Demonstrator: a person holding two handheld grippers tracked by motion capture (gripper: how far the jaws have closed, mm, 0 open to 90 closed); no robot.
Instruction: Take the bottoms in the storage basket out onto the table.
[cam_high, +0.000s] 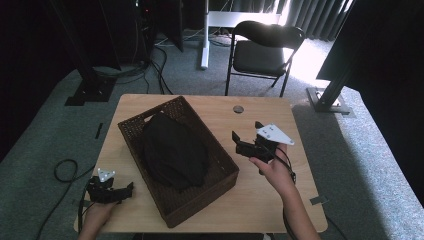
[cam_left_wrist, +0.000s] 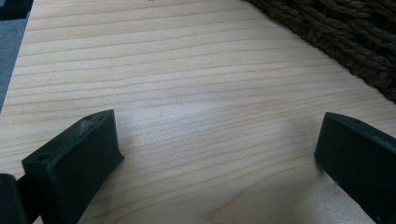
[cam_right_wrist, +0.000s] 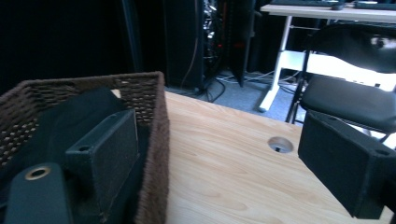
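A brown wicker basket (cam_high: 221, 165) stands slantwise on the middle of the wooden table (cam_high: 260, 200), with a black cloth (cam_high: 172, 150) bundled inside. My left gripper (cam_high: 125, 190) rests low at the table's front left corner, beside the basket, open over bare wood. In the left gripper view its gripper (cam_left_wrist: 219, 140) has nothing between the jaws, and the basket wall (cam_left_wrist: 345, 37) is at top right. My right gripper (cam_high: 246, 131) hovers open just right of the basket. In the right gripper view its gripper (cam_right_wrist: 224, 158) straddles the basket rim (cam_right_wrist: 156, 140), with the cloth (cam_right_wrist: 70, 116) on the left.
A round cable hole (cam_high: 238, 109) sits near the table's far edge, and appears again as the hole (cam_right_wrist: 280, 144). A black folding chair (cam_high: 265, 50) stands behind the table. Cables (cam_high: 62, 170) lie on the grey carpet at left. Dark stands and curtains ring the area.
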